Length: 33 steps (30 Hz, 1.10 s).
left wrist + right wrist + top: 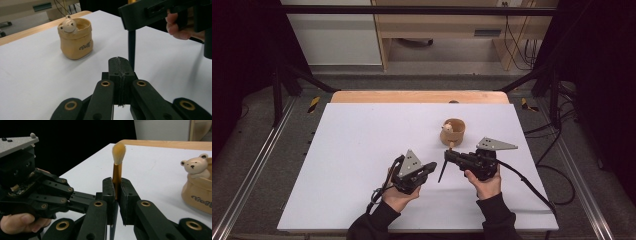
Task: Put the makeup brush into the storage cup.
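A brush with a tan tuft (118, 152), a gold ferrule and a black handle (131, 47) stands clamped in my right gripper (116, 187), tuft up. From above, the brush (442, 171) hangs with its handle slanting down toward the table under the right gripper (447, 156). My left gripper (119, 65) is shut with nothing between its jaws, just left of the brush handle and apart from it; in the high view the left gripper (431, 168) points right. A tan pot with a small bear on its rim (453, 131) stands upright beyond both grippers.
The white tabletop (362, 145) stretches bare to the left and far side. Its wooden far edge (419, 96) borders the floor. A cable (532, 180) trails right from the right gripper. The pot (75, 41) is the one obstacle near the jaws.
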{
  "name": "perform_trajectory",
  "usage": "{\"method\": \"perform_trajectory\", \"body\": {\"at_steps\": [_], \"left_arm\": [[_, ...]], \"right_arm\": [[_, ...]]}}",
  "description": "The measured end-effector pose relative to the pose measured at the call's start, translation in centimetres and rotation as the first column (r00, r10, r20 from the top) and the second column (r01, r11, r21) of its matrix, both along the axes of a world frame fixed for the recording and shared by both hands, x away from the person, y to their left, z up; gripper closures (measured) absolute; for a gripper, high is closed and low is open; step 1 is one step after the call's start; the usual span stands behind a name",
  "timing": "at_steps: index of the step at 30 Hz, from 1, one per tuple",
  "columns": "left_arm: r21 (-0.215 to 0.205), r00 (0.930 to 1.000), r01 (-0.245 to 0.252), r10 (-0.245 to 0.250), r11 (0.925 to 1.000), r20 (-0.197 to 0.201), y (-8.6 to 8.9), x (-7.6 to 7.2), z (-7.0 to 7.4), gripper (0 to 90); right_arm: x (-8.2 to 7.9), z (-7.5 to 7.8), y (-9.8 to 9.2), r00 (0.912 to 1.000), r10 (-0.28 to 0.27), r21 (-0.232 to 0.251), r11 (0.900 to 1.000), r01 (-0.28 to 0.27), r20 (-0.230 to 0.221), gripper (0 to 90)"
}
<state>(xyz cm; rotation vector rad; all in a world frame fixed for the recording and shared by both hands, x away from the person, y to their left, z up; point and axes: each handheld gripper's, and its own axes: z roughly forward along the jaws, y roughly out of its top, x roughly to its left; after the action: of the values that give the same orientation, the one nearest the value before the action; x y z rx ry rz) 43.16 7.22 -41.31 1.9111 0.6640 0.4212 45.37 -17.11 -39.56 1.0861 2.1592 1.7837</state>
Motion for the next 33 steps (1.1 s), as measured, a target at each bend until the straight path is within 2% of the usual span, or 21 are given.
{"method": "perform_trajectory", "body": {"at_steps": [6, 10, 11, 17, 24, 25, 26, 30, 33], "left_arm": [[0.005, 0.9995, -0.012, 0.012, 0.9999, -0.030, 1.2, 0.5, 0.4, 88.1], [0.020, 0.9993, -0.021, 0.021, 0.9996, -0.031, 2.1, 0.6, 0.6, 84.5], [0.035, 0.9988, -0.024, 0.026, 0.9991, -0.041, 2.6, 0.8, 0.6, 82.1], [0.040, 0.9970, -0.056, 0.058, 0.9976, -0.052, 4.4, 1.0, 0.4, 70.0], [0.061, 0.9942, -0.094, 0.097, 0.9937, -0.046, 6.4, 0.9, 0.0, 57.5], [0.058, 0.9933, -0.099, 0.102, 0.9934, -0.054, 6.8, 0.9, -0.1, 57.5], [0.057, 0.9912, -0.115, 0.119, 0.9917, -0.059, 7.6, 0.8, -0.4, 53.0], [0.053, 0.9879, -0.141, 0.144, 0.9886, -0.058, 8.8, 0.7, -0.7, 45.4], [0.041, 0.9826, -0.174, 0.176, 0.9840, -0.059, 10.4, 0.5, -1.2, 39.7]], "right_arm": [[0.0, 0.0, -0.1, 0.9996, -0.022, -0.032, 0.999, 0.022, 0.017, 83.8], [-0.1, 0.0, -0.1, 0.9994, -0.026, -0.044, 0.999, 0.027, 0.023, 83.8], [-0.1, 0.0, -0.2, 0.9992, -0.028, -0.048, 0.998, 0.030, 0.029, 83.8], [-0.2, 0.2, -0.4, 0.9975, -0.045, -0.072, 0.996, 0.049, 0.054, 83.8], [-0.5, 0.5, -0.9, 0.9949, -0.057, -0.101, 0.993, 0.065, 0.083, 83.8], [-0.5, 0.5, -0.9, 0.9949, -0.057, -0.101, 0.993, 0.065, 0.083, 83.8], [-0.5, 0.6, -1.0, 0.9939, -0.061, -0.108, 0.992, 0.071, 0.092, 83.8], [-0.6, 0.7, -1.2, 0.9932, -0.065, -0.116, 0.990, 0.076, 0.097, 83.8], [-0.5, 0.7, -1.5, 0.9924, -0.075, -0.121, 0.989, 0.086, 0.098, 83.8]]}}
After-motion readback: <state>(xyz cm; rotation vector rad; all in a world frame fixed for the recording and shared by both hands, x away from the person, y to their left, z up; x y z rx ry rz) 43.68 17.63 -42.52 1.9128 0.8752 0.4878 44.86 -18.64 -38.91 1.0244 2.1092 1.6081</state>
